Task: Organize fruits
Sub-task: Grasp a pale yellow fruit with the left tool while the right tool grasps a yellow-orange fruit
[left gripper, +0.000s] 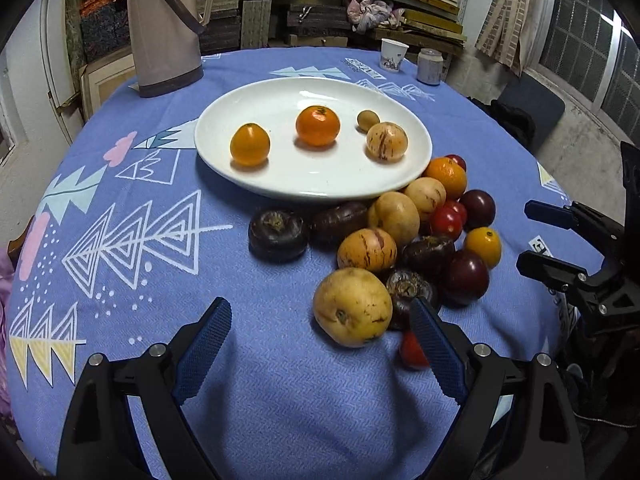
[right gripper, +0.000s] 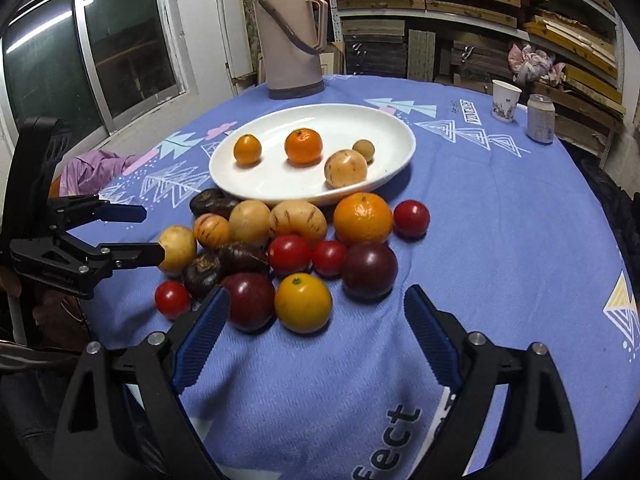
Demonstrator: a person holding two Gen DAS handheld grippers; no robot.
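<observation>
I'm looking over a round table under a blue patterned cloth (left gripper: 132, 184), with a tall beige thermos (left gripper: 166, 28) standing at its far side. Nearer me sits the white plate (left gripper: 320, 190), holding four pieces so far: a small yellow-orange fruit (left gripper: 249, 145), a tangerine (left gripper: 317, 125), a striped pale melon (left gripper: 387, 141) and a little brown fruit (left gripper: 368, 121) just behind it.

The rest of the fruit is a loose pile on the cloth just in front of the plate: a big orange (right gripper: 363, 218), pale striped melons, dark purple fruits, red tomatoes, and a yellow citrus (right gripper: 303, 302) at the near edge.

My left gripper (left gripper: 320, 344) has its jaws wide apart with nothing between them; its right finger sits just beside the large pale melon (left gripper: 352, 313). My right gripper (right gripper: 316, 320) is also spread and empty, with the yellow citrus and a dark plum (right gripper: 251, 300) just ahead of its left finger.

I judge the sorting early on, between picks (most pieces are not plated). Next I'd centre a gripper over one edge fruit, lower, and close gently, since a nudge could roll its touching neighbours.
</observation>
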